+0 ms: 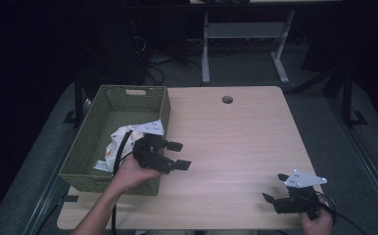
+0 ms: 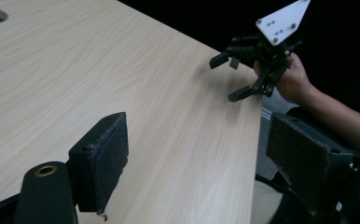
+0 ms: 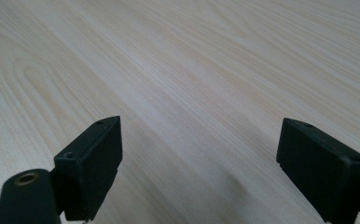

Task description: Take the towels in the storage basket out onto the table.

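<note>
On the wooden table [image 1: 236, 137], a green woven basket [image 1: 128, 105] holds a white crinkled bag [image 1: 121, 139]. The left gripper [image 1: 179, 155] hovers just beside the basket, jaws wide, empty. The right gripper [image 1: 274, 188] gapes wide near the table's front edge, holding nothing.

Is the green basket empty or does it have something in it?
Not empty. In the high view the green basket holds a crumpled white packet, partly hidden behind the left tool, whose jaws stand apart.

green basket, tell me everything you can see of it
The green basket is a woven, rectangular, open-topped bin with a handle slot in its far wall. It sits upright at the table's left edge. A white printed bag lies inside it. The left gripper hangs by its right wall, jaws open over the tabletop.
</note>
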{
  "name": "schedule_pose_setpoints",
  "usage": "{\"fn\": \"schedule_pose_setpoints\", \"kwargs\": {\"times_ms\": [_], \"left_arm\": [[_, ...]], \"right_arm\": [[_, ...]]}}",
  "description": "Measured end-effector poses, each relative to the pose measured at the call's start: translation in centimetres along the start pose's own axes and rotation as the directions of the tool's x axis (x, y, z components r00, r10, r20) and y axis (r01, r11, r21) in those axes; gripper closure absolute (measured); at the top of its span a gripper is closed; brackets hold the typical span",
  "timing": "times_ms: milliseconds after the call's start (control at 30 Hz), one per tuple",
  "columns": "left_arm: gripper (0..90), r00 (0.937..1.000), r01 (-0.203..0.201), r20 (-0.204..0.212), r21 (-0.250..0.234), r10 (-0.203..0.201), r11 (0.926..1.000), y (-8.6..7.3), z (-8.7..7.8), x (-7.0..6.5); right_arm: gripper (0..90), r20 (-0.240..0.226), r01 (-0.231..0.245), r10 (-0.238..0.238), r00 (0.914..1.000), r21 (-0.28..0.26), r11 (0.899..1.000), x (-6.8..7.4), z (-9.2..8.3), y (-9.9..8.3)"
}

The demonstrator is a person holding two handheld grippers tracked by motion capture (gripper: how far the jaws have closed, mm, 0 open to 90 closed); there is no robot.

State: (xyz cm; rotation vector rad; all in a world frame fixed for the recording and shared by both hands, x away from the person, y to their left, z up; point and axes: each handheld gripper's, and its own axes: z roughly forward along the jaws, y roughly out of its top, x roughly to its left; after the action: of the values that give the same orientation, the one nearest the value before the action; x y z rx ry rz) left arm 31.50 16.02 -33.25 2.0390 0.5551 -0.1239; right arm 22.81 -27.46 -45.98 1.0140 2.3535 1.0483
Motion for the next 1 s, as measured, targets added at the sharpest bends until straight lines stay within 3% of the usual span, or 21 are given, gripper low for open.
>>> {"fn": "schedule_pose_setpoints", "kwargs": {"times_ms": [567,833,1000], "left_arm": [[23.0,0.9958,0.052,-0.075,-0.006,-0.052,0.9986,-1.0,-4.9,2.4],[23.7,0.9903,0.078,-0.113,-0.019,-0.08,0.9967,-1.8,-7.2,4.1],[24.4,0.9826,0.111,-0.148,-0.016,-0.112,0.9937,-2.5,-8.1,5.3]], "right_arm": [[14.0,0.01,-0.014,0.014,0.9998,-0.005,1.0,-0.3,-0.3,-0.2],[14.0,0.014,-0.016,0.017,0.9998,-0.008,1.0,-0.3,-0.4,-0.2],[14.0,0.012,-0.015,0.015,0.9998,-0.004,1.0,-0.3,-0.3,-0.2]]}}
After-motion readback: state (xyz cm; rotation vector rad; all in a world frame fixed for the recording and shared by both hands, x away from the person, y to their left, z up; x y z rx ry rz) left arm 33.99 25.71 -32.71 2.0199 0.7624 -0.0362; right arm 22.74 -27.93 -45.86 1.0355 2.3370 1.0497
